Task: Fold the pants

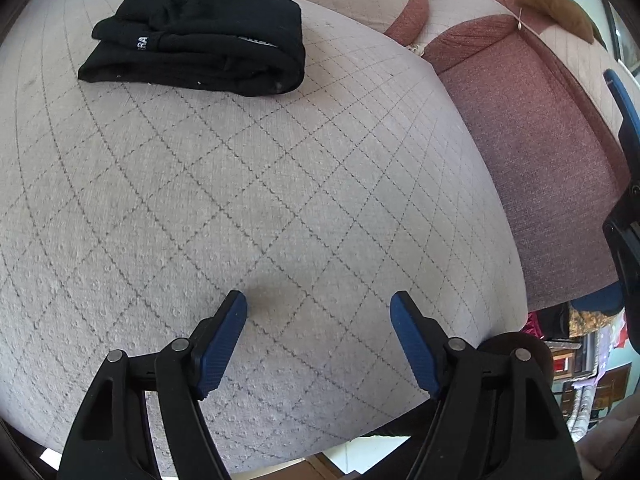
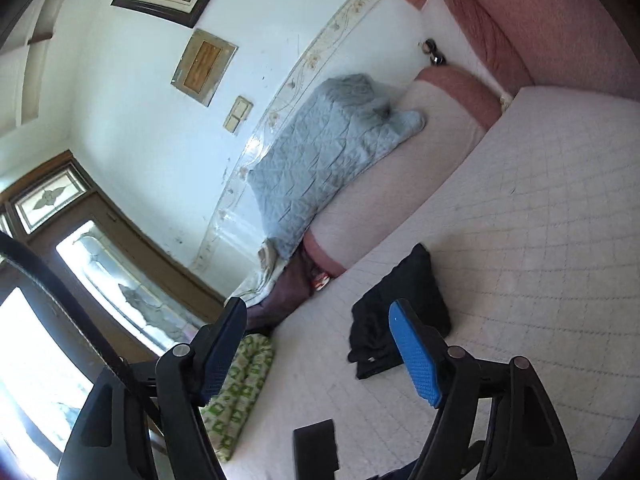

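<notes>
The black pants (image 1: 200,32) lie folded in a compact stack at the far left of the grey quilted mattress (image 1: 260,200). They also show in the right wrist view (image 2: 400,312), partly behind my right finger. My left gripper (image 1: 318,312) is open and empty, low over the near part of the mattress, well away from the pants. My right gripper (image 2: 318,320) is open and empty, raised and tilted above the mattress (image 2: 520,220). Part of the right gripper shows at the right edge of the left wrist view (image 1: 624,208).
Pink cushions (image 1: 540,160) border the mattress on the right and far side. A light blue quilt (image 2: 332,152) lies on a cushion by the wall. A green patterned cloth (image 2: 240,392) hangs at the mattress edge. A door with glass panes (image 2: 100,272) is on the left.
</notes>
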The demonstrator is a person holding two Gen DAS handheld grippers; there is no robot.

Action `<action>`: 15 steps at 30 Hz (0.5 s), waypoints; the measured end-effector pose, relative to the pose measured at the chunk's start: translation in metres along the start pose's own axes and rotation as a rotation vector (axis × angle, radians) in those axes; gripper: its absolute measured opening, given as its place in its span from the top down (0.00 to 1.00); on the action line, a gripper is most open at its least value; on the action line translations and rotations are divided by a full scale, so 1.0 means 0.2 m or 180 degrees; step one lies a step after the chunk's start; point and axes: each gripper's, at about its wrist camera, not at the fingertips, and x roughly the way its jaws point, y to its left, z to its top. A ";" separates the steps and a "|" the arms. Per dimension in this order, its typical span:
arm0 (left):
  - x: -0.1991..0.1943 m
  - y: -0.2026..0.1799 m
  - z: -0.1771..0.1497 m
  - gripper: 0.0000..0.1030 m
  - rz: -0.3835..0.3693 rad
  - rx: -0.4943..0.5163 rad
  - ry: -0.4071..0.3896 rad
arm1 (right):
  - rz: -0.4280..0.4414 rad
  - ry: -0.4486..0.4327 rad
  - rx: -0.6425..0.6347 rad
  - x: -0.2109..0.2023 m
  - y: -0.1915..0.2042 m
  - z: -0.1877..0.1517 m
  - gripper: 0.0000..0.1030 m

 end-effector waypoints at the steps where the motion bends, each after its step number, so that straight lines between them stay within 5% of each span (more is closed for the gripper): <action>1: 0.00 0.01 0.01 0.29 -0.0009 -0.0003 -0.0003 | 0.0027 0.0007 -0.0015 0.01 0.01 0.00 0.23; 9: -0.01 -0.07 -0.06 0.28 0.0155 0.0323 -0.0074 | 0.0338 0.0105 -0.0153 0.11 0.12 -0.03 0.15; 15: -0.03 0.00 -0.04 0.27 -0.0057 0.0278 -0.0047 | 0.0217 0.0318 -0.0161 0.18 0.11 -0.04 0.14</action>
